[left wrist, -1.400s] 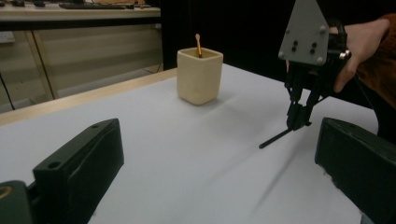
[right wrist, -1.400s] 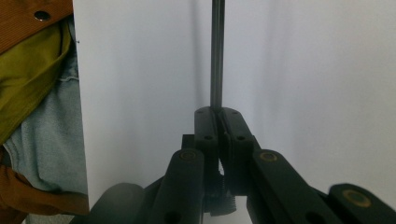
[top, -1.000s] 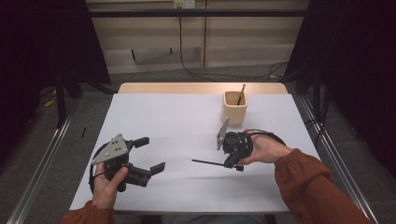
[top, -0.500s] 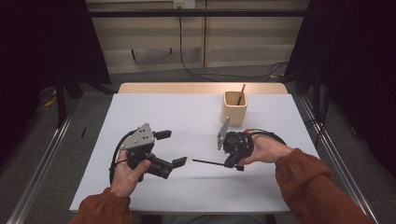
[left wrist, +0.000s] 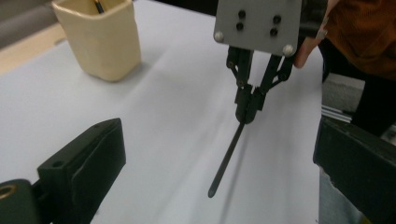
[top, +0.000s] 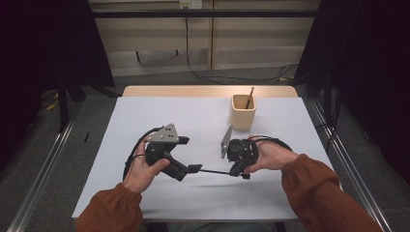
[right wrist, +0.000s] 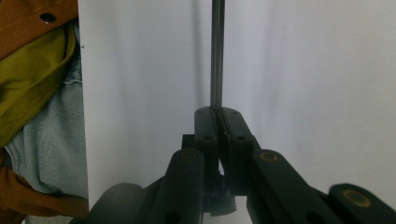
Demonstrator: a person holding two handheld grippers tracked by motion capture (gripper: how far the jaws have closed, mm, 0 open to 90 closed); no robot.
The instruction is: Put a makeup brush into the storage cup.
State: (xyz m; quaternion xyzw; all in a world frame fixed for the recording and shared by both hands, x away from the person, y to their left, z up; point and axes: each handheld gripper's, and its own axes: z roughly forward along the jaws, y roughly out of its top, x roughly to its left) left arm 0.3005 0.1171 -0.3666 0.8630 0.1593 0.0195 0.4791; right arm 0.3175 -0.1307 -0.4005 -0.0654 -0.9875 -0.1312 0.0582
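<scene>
Since the earlier frames, the left gripper (top: 186,154) has been carried from the left part of the table toward the centre, while the right gripper (top: 240,169) is seen unmoved. The right gripper's jaws are closed on one end of a thin black rod (left wrist: 227,158), which is held level just above the white table cover (top: 145,116) and pointed toward the left gripper. The left gripper's jaws are spread wide, with the rod's free tip just at, or just short of, the lower jaw in the high view. A handover is judged to be in preparation: the rod is lifted and presented, but no grasp by the left gripper has yet been made.

A beige cup (top: 242,111) holding a brown stick (top: 249,98) is noted behind the right gripper, well apart from the rod. No obstruction is observed between the two grippers.
</scene>
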